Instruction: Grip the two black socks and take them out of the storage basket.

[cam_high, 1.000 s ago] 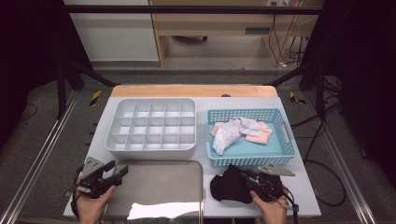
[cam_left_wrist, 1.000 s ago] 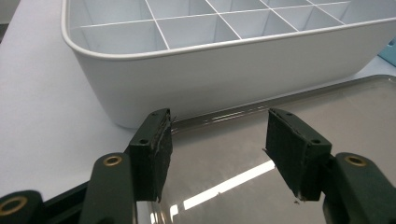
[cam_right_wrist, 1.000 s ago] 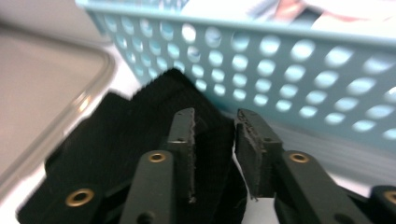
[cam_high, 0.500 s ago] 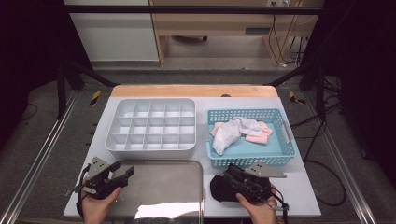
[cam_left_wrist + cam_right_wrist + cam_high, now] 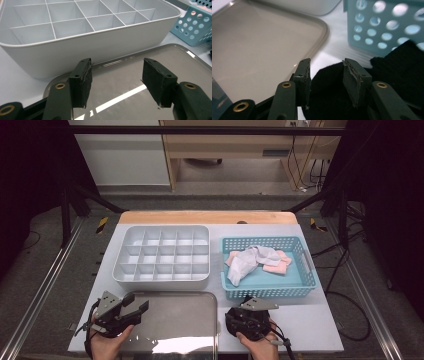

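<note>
The right gripper [image 5: 325,72] has its jaws partly spread around a fold of the black cloth [image 5: 392,72], which lies under and beside it, just short of the blue basket [image 5: 372,27]. The left gripper [image 5: 116,81] hangs spread wide over the metal tray [image 5: 130,82], with the white divided box [image 5: 82,37] just ahead.

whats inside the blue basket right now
The blue basket holds a crumpled white cloth lying over pink cloths, with bare basket floor towards the near side. Whatever sits beneath the white cloth is covered, so how many pink pieces there are cannot be told.
</note>
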A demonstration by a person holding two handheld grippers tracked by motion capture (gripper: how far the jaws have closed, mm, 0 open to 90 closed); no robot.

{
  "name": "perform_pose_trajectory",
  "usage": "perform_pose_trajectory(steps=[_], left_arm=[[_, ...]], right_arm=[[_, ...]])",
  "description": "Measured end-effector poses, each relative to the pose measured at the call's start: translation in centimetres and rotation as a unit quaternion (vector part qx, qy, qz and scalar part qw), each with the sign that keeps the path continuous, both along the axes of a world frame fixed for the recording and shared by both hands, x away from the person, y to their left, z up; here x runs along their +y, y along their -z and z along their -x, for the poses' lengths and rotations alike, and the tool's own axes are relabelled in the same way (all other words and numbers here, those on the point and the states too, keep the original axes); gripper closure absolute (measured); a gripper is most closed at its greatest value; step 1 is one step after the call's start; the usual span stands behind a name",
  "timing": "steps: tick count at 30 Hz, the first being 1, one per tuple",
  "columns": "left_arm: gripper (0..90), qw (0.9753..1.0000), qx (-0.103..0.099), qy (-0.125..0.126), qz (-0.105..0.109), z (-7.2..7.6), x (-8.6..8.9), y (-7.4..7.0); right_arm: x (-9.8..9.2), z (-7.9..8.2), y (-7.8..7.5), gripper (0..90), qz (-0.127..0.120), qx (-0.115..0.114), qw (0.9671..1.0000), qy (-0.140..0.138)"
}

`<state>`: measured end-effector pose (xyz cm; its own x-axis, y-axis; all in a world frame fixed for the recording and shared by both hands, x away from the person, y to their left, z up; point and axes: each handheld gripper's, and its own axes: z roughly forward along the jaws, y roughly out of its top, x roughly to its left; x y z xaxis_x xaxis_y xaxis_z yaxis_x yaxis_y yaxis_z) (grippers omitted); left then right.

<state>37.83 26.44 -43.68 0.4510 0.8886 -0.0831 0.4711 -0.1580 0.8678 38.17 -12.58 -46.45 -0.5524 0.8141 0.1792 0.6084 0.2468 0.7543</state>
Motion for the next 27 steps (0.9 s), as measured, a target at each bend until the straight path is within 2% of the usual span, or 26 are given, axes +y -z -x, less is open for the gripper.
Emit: perform_pose_trajectory(steps=[5, 7, 10, 12, 13, 15, 20, 22, 24, 27], left_arm=[[39.9, 1.0000, -0.001, -0.001, 0.002, -0.2, 0.5, 0.0], [40.0, 1.0000, -0.003, -0.003, 0.006, -0.2, 0.8, 0.0], [40.2, 0.9999, -0.003, -0.006, 0.009, -0.3, 1.2, 0.1], [40.3, 0.9999, -0.002, -0.007, 0.010, -0.3, 1.3, 0.1], [40.3, 0.9999, -0.001, -0.007, 0.010, -0.3, 1.3, 0.1], [40.3, 0.9999, -0.001, -0.008, 0.009, -0.4, 1.3, 0.1], [40.3, 0.9999, 0.003, -0.009, 0.007, -0.5, 1.2, 0.2], [40.3, 0.9999, 0.001, -0.010, 0.010, -0.5, 1.3, 0.2], [40.3, 0.9999, 0.001, -0.010, 0.011, -0.4, 1.3, 0.1], [40.3, 0.9998, 0.000, -0.010, 0.015, -0.4, 1.5, 0.1]], right_arm=[[0.7, -0.3, 0.9, 62.0, 0.022, 0.016, 0.9996, -0.006], [1.1, -0.4, 1.4, 68.3, 0.034, 0.021, 0.9991, -0.012], [1.3, -0.4, 1.4, 81.3, 0.050, 0.014, 0.9985, -0.017], [1.2, -0.3, 1.2, 86.4, 0.046, 0.013, 0.9987, -0.020], [1.1, -0.3, 1.1, 86.8, 0.038, 0.019, 0.9989, -0.019], [0.9, -0.2, 0.6, 87.4, 0.030, 0.012, 0.9992, -0.025], [0.9, 0.2, -2.5, 87.4, -0.011, -0.032, 0.9984, -0.045], [1.6, 0.1, -3.5, 87.3, -0.024, -0.043, 0.9969, -0.061], [2.8, -0.1, -4.2, 87.2, -0.035, -0.043, 0.9955, -0.076], [5.1, -0.8, -4.3, 87.1, -0.038, -0.035, 0.9931, -0.105]])
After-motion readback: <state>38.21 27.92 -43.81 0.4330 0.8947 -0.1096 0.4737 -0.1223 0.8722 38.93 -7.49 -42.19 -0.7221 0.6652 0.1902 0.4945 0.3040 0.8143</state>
